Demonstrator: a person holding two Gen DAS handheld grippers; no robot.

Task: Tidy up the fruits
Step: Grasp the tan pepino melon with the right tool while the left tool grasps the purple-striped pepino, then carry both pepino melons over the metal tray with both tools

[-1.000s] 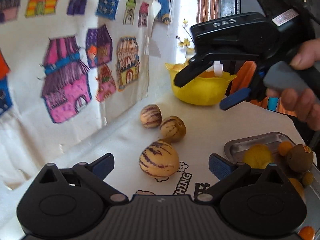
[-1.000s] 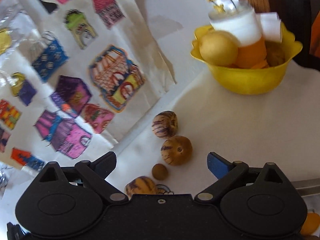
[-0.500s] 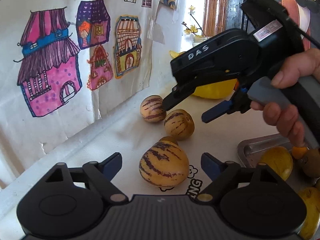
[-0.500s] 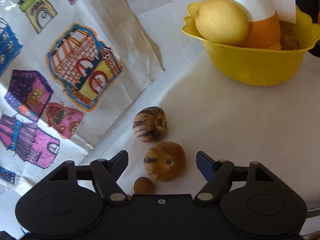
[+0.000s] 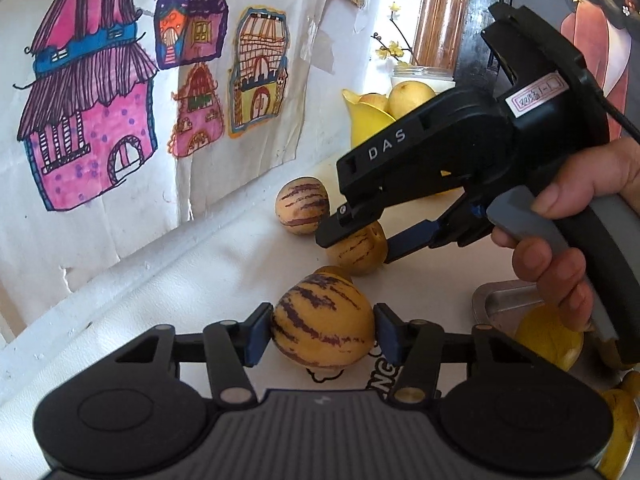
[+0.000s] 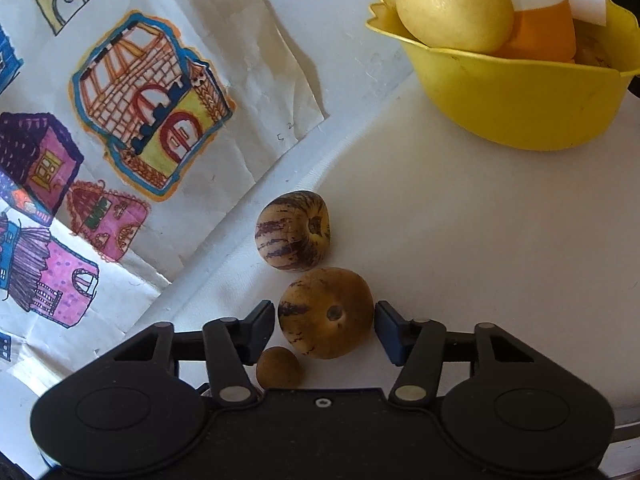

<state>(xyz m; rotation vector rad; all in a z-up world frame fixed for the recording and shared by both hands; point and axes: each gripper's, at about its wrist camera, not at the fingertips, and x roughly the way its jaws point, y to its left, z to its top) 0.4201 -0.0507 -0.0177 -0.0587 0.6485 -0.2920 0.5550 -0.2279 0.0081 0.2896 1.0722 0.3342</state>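
White cloth covers the table [image 6: 460, 240], and a sheet of hand-coloured house drawings [image 5: 120, 100] hangs behind it. At the far side stands a yellow bowl [image 6: 520, 112] holding a pale yellow round fruit [image 6: 454, 4], an orange-and-white container and a white slip of paper; nothing on these can be read. At the right edge of the left wrist view a metal tray [image 5: 496, 300] holds yellow fruits, partly hidden by the person's hand [image 5: 568, 240]. Three purple-striped melons lie on the cloth in a loose row. The left gripper [image 5: 322, 334] is closing on the nearest striped melon [image 5: 324, 320], its blue pads touching both flanks. The right gripper [image 6: 325, 322] is closing around the middle striped melon [image 6: 326, 312], the pads just beside its sides with a thin gap showing. The far striped melon [image 6: 294, 230] lies untouched beyond it, and a small brown fruit [image 6: 279, 368] sits by the right gripper's near finger. Its body reads "DAS" in white letters; a handwritten label higher up is too small to read. Printed letters "NG" show on the cloth.
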